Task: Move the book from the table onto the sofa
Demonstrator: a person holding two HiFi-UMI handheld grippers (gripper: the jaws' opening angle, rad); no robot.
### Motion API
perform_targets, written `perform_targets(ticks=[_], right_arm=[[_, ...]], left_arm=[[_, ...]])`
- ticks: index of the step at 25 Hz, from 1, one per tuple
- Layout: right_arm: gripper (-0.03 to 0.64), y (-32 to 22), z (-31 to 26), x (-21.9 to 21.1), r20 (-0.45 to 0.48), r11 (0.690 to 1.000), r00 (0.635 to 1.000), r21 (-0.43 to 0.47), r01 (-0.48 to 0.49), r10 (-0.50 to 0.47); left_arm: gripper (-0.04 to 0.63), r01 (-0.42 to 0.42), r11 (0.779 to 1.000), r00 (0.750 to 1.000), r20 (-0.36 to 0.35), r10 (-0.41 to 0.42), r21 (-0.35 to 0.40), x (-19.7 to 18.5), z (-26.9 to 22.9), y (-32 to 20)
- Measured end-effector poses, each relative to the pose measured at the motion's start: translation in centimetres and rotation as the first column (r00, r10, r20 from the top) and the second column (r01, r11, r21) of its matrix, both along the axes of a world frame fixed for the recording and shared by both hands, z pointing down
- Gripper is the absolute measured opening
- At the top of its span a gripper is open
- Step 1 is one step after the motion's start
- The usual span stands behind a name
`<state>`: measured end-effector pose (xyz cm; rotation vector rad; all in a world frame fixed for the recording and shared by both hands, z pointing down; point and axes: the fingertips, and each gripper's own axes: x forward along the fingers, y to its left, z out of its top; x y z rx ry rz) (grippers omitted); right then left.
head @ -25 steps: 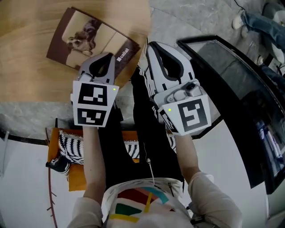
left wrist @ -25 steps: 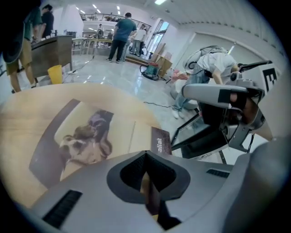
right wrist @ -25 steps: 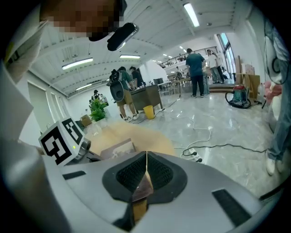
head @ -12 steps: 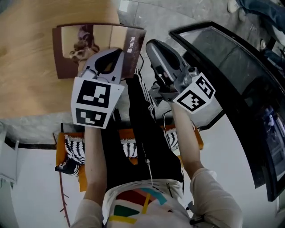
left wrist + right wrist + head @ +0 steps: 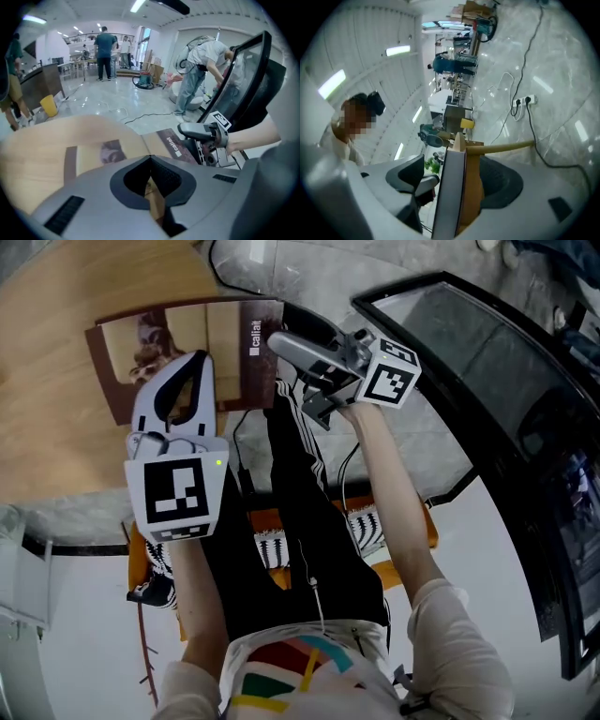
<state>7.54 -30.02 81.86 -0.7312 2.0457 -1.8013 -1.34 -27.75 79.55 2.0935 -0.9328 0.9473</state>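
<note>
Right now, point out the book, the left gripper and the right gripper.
book (image 5: 227, 343), head view, beige part of the cover.
left gripper (image 5: 195, 360), head view, its fingertip end over the book.
right gripper (image 5: 279, 343), head view, its fingertip end at the book's edge.

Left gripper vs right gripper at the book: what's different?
Pose: the left gripper tilts down over the book's near edge. The right gripper lies rolled on its side, level, at the book's right edge.
Jaws: the left gripper's are together with nothing between them. The right gripper's have just been opening and stand apart, with the book's edge and the table edge between them.
Shared: both are at the book, and neither clamps it.
</note>
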Motion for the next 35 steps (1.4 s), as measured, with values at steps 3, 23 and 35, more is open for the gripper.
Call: perform_targets(ticks=[3,23,35], right_arm=[[0.379,-0.9,-0.5,-0.1,0.163,0.998,0.985,-0.019,-0.056,0.058],[0.160,0.4,-0.5,-0.9,0.184,0.998,0.982,-0.061,-0.029,0.040],[0.160,-5.6,-14.4,-1.5,0.201,0.985,0.969,0.070,-0.160,0.143]], left_arm=[[0.007,0.116,0.993,0.991,-0.061,-0.117,-0.017,-1.9,-0.5,-0.5],[0.007,0.157,0.988,0.985,-0.080,-0.156,0.003,-3.2,-1.1,-1.2],[0.007,0.266,0.942,0.959,-0.156,-0.237,0.205,-7.6,-14.7,-7.5]])
